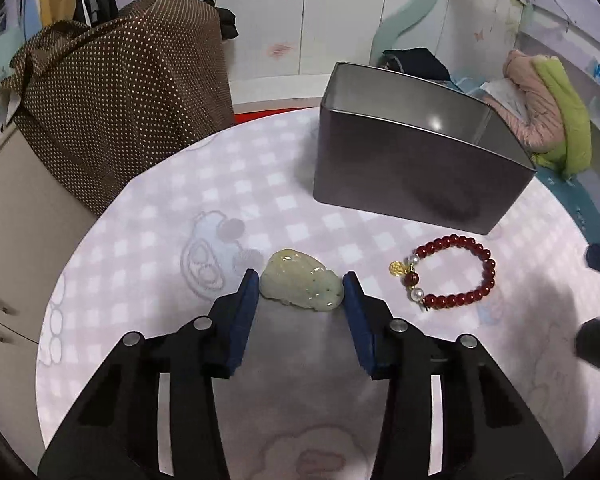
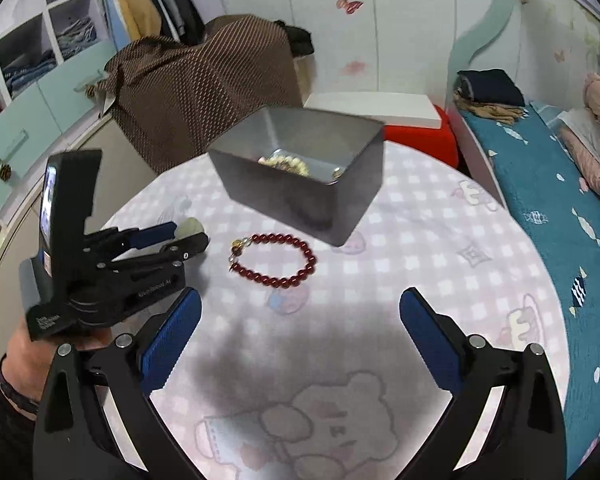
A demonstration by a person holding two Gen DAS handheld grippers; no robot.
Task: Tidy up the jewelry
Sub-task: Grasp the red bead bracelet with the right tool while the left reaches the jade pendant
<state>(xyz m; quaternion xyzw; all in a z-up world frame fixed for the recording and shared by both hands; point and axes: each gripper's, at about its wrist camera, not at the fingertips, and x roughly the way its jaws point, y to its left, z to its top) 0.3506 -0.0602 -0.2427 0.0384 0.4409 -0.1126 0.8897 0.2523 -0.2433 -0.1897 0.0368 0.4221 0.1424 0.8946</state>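
The left hand-held gripper (image 1: 300,286) sits low over the counter (image 1: 148,248), its blue pads bracketing the pale green jade carving (image 1: 300,285). The left pad looks to be right at the stone's edge and the right pad is at or just off its other end, so whether the squeeze has landed I cannot tell; the jade lies flat on the checked cloth. Just to its right lies the red bead bracelet (image 1: 456,274), with its pearl beads and yellow charm turned toward the jade, loose on the cloth and touched by nothing. Behind both stands the grey metal tin (image 1: 400,168), open at the top, and from the right wrist view pale beaded pieces (image 2: 286,162) rest on its floor. The right hand-held gripper (image 2: 300,322) hangs above the counter with its pads spread wide and nothing between them, the bracelet lying beyond its tips. At the left of that view, a hand (image 2: 24,354) grasps the left tool's handle.
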